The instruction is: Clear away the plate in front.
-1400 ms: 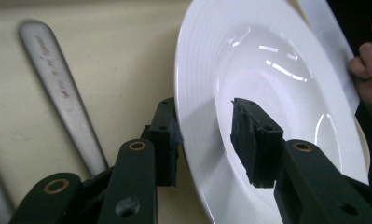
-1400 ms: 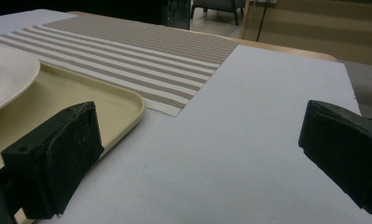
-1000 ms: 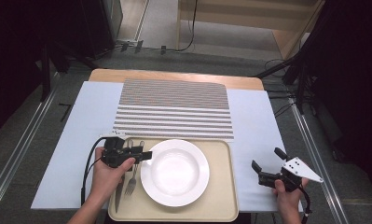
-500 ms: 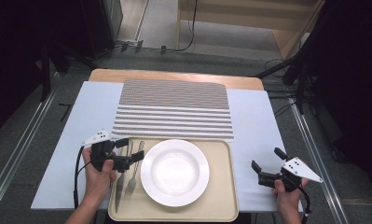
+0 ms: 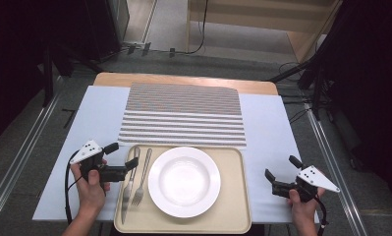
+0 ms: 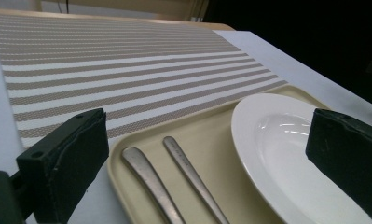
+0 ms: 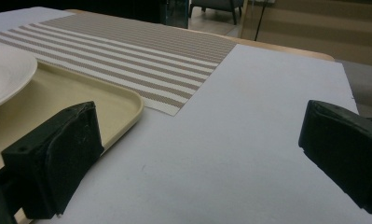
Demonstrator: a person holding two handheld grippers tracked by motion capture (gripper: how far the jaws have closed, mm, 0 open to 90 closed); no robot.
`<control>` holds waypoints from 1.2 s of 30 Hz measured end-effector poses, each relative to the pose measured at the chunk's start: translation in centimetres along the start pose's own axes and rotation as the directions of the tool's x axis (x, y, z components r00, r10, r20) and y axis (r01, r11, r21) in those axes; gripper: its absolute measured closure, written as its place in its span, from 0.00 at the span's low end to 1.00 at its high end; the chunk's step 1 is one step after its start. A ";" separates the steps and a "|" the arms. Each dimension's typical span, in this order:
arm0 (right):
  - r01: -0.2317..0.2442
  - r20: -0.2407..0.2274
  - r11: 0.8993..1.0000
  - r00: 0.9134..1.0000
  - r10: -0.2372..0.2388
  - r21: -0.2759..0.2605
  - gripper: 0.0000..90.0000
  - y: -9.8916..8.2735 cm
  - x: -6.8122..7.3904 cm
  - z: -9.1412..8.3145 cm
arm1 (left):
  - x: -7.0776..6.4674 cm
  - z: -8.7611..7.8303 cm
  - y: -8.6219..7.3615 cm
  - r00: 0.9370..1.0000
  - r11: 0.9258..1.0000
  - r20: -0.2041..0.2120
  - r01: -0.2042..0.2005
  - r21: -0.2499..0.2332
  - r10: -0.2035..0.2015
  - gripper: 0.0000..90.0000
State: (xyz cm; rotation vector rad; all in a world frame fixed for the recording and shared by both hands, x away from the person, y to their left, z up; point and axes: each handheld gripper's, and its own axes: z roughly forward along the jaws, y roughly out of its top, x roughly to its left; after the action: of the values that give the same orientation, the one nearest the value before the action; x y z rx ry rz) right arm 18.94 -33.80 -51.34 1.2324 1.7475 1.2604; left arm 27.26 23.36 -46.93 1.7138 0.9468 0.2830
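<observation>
The left gripper (image 5: 121,156) sits at nine o'clock of the tray (image 5: 233,216), its jaws spread wide with nothing between them; they have just been opening. The knife (image 5: 128,186) and fork (image 5: 141,181) lie side by side on the tray's left part, handles toward twelve o'clock, just beside the white plate (image 5: 184,181) at three o'clock of them. The right gripper (image 5: 281,174) rests over the pale sheet (image 5: 269,132) at three o'clock of the tray, jaws spread, empty. The striped placemat (image 5: 183,115) lies at twelve o'clock.
</observation>
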 end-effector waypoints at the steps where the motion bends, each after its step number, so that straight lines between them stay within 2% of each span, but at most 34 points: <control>1: 0.000 0.000 1.000 1.000 0.000 0.000 0.00 0.0 0.0 0.0 | 0.1 -0.1 -0.1 1.000 1.000 -0.013 0.002 -0.004 -0.002 0.00; 9: 0.000 0.001 1.000 1.000 0.000 0.000 0.00 0.0 0.0 0.0 | 1.1 -1.5 -0.5 0.997 0.999 -0.070 -0.031 -0.030 0.029 0.00; 23: -0.001 0.001 1.000 1.000 0.001 0.001 0.00 0.0 0.0 0.0 | 3.2 -3.4 -1.4 0.991 0.999 -0.134 -0.011 -0.042 0.005 0.00; 27: -0.002 0.001 1.000 1.000 0.002 0.000 0.00 0.0 0.0 0.0 | 3.5 -3.8 -1.4 0.989 0.999 -0.146 -0.019 -0.044 0.012 0.00; 31: -0.001 0.000 1.000 1.000 0.001 -0.001 0.00 0.0 0.0 0.0 | 3.8 -4.2 -1.7 0.989 0.999 -0.147 -0.009 -0.039 0.003 0.00; 36: 0.000 -0.001 1.000 1.000 0.000 -0.001 0.00 0.0 0.0 0.0 | 4.1 -4.7 -1.9 0.986 0.999 -0.167 -0.006 -0.047 -0.002 0.00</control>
State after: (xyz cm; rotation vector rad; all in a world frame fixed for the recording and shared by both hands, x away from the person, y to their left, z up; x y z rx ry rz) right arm 18.91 -33.83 -51.34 1.2319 1.7469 1.2619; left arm 26.19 29.72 -47.97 1.6671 1.0527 0.4527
